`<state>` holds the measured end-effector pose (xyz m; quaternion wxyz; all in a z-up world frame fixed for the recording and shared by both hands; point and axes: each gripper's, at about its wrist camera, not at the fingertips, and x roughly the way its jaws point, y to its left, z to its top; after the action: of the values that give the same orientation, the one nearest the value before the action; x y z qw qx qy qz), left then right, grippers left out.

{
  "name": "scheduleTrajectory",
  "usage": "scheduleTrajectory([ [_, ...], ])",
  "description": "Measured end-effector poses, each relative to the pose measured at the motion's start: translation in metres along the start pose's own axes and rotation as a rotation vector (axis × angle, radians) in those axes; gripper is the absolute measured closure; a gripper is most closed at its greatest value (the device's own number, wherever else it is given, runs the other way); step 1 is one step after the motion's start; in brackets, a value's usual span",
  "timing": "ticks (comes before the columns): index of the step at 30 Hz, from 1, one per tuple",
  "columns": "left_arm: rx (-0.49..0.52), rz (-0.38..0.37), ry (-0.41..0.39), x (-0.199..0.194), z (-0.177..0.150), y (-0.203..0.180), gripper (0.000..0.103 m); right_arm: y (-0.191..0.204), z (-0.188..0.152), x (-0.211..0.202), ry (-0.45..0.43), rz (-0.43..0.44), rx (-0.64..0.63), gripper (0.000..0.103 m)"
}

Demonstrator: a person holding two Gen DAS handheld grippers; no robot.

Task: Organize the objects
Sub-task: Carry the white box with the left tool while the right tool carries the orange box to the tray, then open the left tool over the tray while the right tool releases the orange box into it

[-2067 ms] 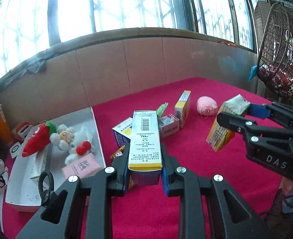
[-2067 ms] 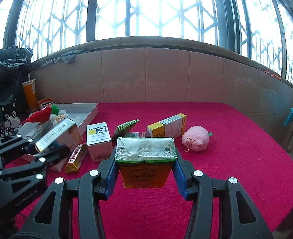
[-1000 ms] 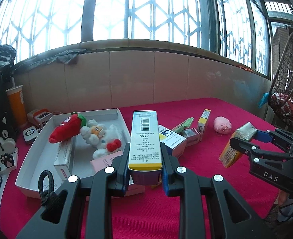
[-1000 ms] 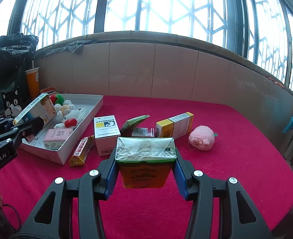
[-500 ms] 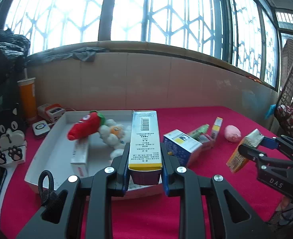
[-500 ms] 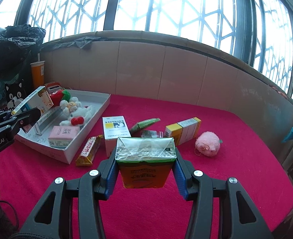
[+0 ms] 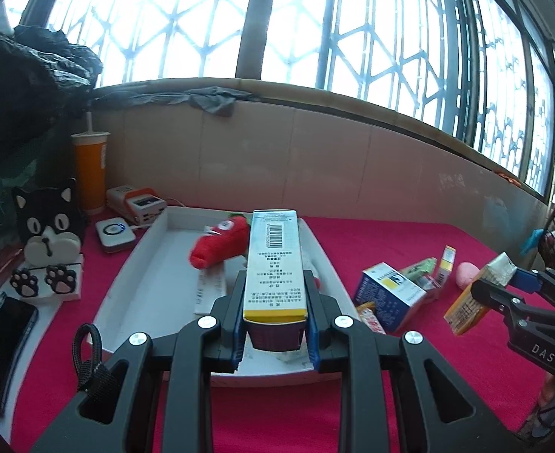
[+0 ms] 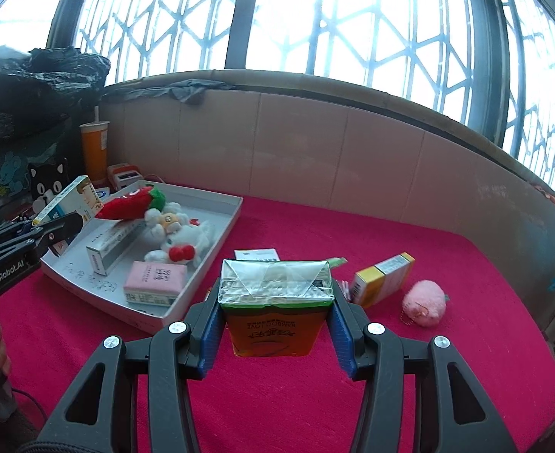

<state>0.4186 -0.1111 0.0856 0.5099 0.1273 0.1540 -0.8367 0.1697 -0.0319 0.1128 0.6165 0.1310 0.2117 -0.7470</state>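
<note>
A red cloth-covered table [image 8: 409, 249] is seen spread beneath a curved wall of tan panels and tall latticed windows. On its left part a shallow white cardboard tray [image 8: 224, 222] is set, and since two seconds ago this tray has come from the left edge of the left wrist view to lie directly ahead of the left gripper [image 7: 275, 290], while in the right wrist view it has drawn nearer and larger. In the tray one soft red chili toy [image 8: 130, 199], one fluffy white doll [image 8: 179, 234], one flat pink box [image 8: 154, 287] and one long white box [image 8: 111, 243] are counted. The left gripper is pinched on a long white and yellow box [image 7: 275, 264] with a barcode, which is held in the air above the near part of the tray. The right gripper [image 8: 275, 311] is clamped on an orange drink carton [image 8: 275, 302] with a creased silver top, which is held above the bare cloth just right of the tray; both grips are unchanged from the earlier frames. On the cloth to the right one blue and white box [image 7: 389, 294], one yellow and white box [image 8: 383, 279] and one round pink plush [image 8: 424, 302] are left lying, well apart from the tray. Beyond the tray's left side one orange cup [image 7: 90, 170] with a straw is stood.
</note>
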Motion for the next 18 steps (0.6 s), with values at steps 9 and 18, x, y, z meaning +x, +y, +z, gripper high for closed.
scheduleTrajectory([
  [9, -0.06, 0.054, 0.014, 0.005, 0.005, 0.033, 0.079, 0.016, 0.014, 0.012, -0.001, 0.046, -0.009, 0.049],
  [18, -0.08, 0.085, 0.025, 0.011, 0.012, 0.052, 0.079, 0.035, 0.03, 0.025, 0.008, 0.096, -0.027, 0.049],
])
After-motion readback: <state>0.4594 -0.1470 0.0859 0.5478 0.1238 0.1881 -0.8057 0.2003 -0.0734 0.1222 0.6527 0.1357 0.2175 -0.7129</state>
